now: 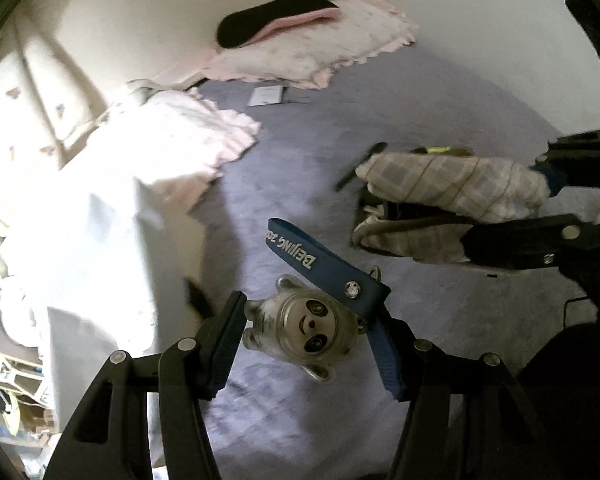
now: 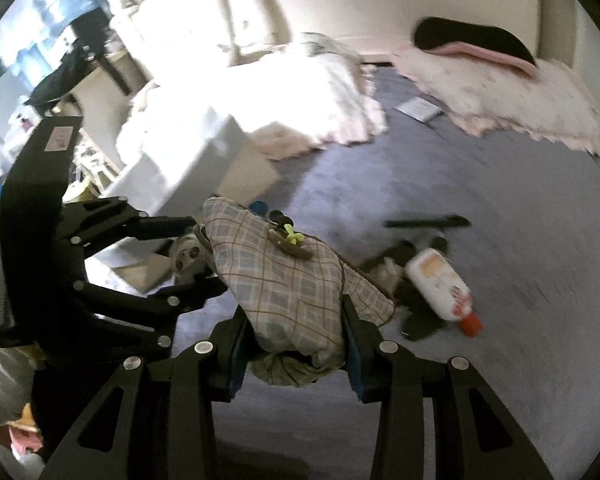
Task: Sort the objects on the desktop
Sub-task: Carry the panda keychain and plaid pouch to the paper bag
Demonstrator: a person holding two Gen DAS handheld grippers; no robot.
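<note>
Your left claw (image 1: 304,336) is clamped on a clear panda keychain figure (image 1: 300,332), one pad against each side of it. The figure's face looks back toward the camera, and its blue strap (image 1: 320,264) (white lettering, a small stud near the metal ring) runs up and away from the claw tips, partly lying over the right finger. Below the figure is the grey-blue bed sheet (image 1: 300,152), and the figure hangs clear of it.

Your right claw (image 2: 296,344) is closed on a plaid fabric pouch (image 2: 284,280), the cloth bunched between its two fingers. The pouch stands up ahead of the claw, with a brown trim and a small yellow-green charm (image 2: 293,237) on its upper side. Just left of the pouch, your left claw shows again with the panda figure between its fingers, close beside the pouch; whether they touch cannot be told.

To the right of the right claw, on the sheet, a white bottle with a red cap (image 2: 444,286) lies on its side among some dark items, too blurred to name. Farther ahead, a pink-frilled pillow (image 2: 500,96) rests by the wall with a dark insole (image 2: 472,38) on top.
</note>
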